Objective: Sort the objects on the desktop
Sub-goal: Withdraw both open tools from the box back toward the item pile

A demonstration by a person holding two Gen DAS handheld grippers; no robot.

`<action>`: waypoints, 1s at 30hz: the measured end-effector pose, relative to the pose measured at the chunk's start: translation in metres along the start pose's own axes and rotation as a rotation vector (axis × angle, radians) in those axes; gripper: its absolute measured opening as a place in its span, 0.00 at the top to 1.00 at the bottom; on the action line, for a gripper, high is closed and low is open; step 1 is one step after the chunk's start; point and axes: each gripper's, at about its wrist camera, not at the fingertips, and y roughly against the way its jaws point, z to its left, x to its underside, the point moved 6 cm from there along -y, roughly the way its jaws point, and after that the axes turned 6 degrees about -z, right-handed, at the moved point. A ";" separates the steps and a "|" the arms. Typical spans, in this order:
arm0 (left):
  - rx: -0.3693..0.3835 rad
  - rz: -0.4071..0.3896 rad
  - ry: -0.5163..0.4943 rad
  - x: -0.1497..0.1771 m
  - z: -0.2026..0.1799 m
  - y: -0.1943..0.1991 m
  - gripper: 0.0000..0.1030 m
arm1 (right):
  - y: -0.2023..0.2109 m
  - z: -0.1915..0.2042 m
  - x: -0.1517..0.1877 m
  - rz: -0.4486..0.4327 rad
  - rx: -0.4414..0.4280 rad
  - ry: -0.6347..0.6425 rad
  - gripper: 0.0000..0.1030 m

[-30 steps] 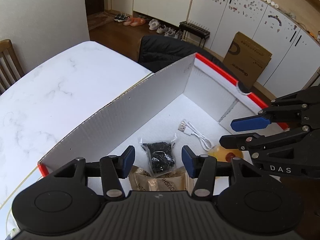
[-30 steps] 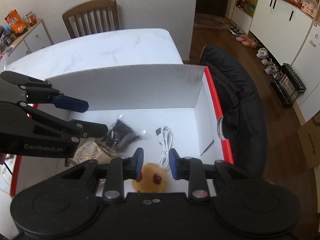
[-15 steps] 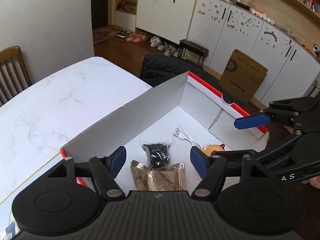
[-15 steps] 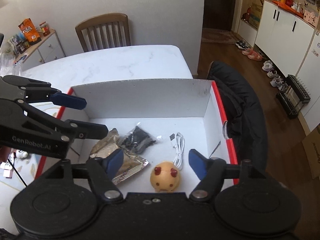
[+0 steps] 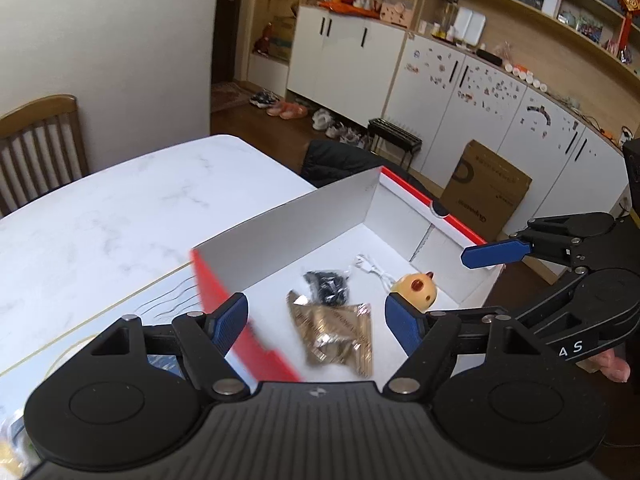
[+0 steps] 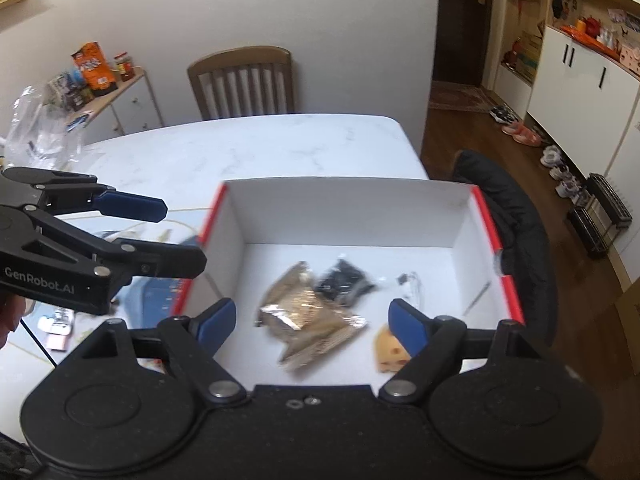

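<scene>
From the left wrist we see the left gripper [image 5: 316, 314] opening wide, nothing between its pads, above the box [image 5: 304, 216] holding a foil packet [image 5: 336, 332], black bag [image 5: 326, 286] and yellow toy [image 5: 416, 290]. From the right wrist our right gripper [image 6: 312, 326] is also spreading, empty; the toy [image 6: 386, 350] looks blurred, perhaps partly hidden.

Left gripper [image 5: 316, 318] (jaws opening, empty) above box [image 5: 288, 220] holding foil packet [image 5: 340, 330].
</scene>
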 end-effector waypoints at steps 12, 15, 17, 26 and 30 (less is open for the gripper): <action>-0.054 -0.048 0.053 0.048 0.068 0.086 0.20 | 0.004 0.091 0.002 -0.015 -0.057 0.055 0.17; -0.081 -0.050 0.056 0.060 0.088 0.104 0.17 | 0.001 0.114 0.004 -0.017 -0.060 0.072 0.17; -0.095 -0.053 0.057 0.066 0.100 0.114 0.16 | 0.000 0.127 0.005 -0.018 -0.061 0.074 0.17; -0.165 -0.041 0.107 0.099 0.164 0.144 0.06 | -0.017 0.180 0.010 -0.013 -0.064 0.081 0.17; -0.186 -0.039 0.108 0.110 0.189 0.151 0.06 | -0.028 0.201 0.017 -0.001 -0.066 0.081 0.17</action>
